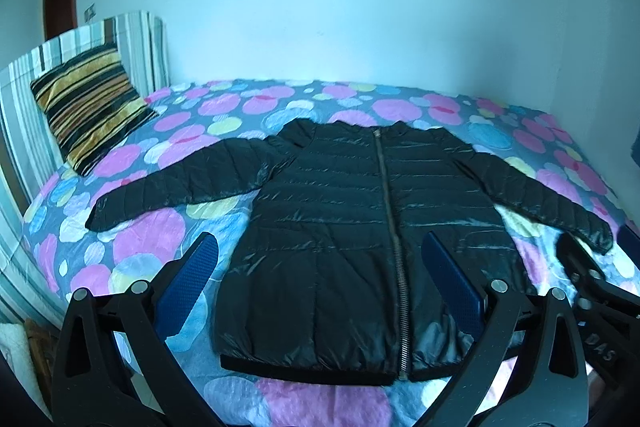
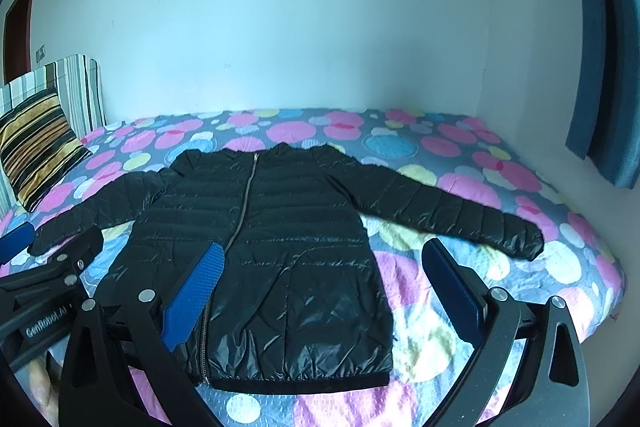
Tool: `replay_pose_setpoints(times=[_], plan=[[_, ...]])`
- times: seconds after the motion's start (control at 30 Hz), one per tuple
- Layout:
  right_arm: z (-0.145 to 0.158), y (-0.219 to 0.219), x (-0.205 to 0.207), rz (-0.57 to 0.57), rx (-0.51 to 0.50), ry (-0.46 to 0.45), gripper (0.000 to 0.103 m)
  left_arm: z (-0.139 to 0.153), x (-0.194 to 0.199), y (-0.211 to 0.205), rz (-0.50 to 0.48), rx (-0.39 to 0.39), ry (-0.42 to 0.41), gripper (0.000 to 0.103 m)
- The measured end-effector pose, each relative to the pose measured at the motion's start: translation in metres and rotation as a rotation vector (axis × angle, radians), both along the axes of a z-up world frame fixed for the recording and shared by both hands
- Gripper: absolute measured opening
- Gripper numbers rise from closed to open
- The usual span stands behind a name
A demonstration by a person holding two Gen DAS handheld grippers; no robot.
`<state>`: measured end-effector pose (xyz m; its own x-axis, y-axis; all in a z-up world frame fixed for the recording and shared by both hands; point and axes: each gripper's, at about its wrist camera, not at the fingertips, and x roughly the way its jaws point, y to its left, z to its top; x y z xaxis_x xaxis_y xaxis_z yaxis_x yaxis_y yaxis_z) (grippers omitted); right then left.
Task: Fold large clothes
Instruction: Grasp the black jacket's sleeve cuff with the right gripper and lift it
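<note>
A black quilted jacket [image 1: 340, 227] lies flat and zipped on the bed, front up, collar toward the wall, both sleeves spread out to the sides. It also shows in the right wrist view [image 2: 280, 247]. My left gripper [image 1: 320, 247] is open and empty, hovering above the jacket's lower half. My right gripper [image 2: 320, 255] is open and empty, above the jacket's right side near the hem. The right gripper's body [image 1: 592, 279] shows at the right of the left wrist view, near the right sleeve cuff [image 1: 596, 231]. The left gripper's body [image 2: 52, 283] shows at the left of the right wrist view.
The bed has a grey cover [image 1: 168, 239] with pink, blue and yellow dots. A striped cushion [image 1: 88, 107] leans on a striped headboard [image 1: 136, 43] at the left. A white wall runs behind the bed. A blue curtain [image 2: 600, 67] hangs at the right.
</note>
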<state>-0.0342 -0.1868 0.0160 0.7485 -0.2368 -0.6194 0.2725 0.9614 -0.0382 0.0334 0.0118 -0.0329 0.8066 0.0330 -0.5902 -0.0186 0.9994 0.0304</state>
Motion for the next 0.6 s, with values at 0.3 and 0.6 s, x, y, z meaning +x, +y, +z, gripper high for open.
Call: replay_pose_setpoints(times=[0.3,0.6], plan=[[-0.047,-0.049,0.035,-0.090,0.057,0.112,0.098,-0.043,0.075,0.071,0.259,0.108,0.092,0.101],[-0.082,-0.194,0.061,-0.405,0.113,0.155,0.098,-0.106,0.155,0.187,0.608,0.326,0.221,0.101]])
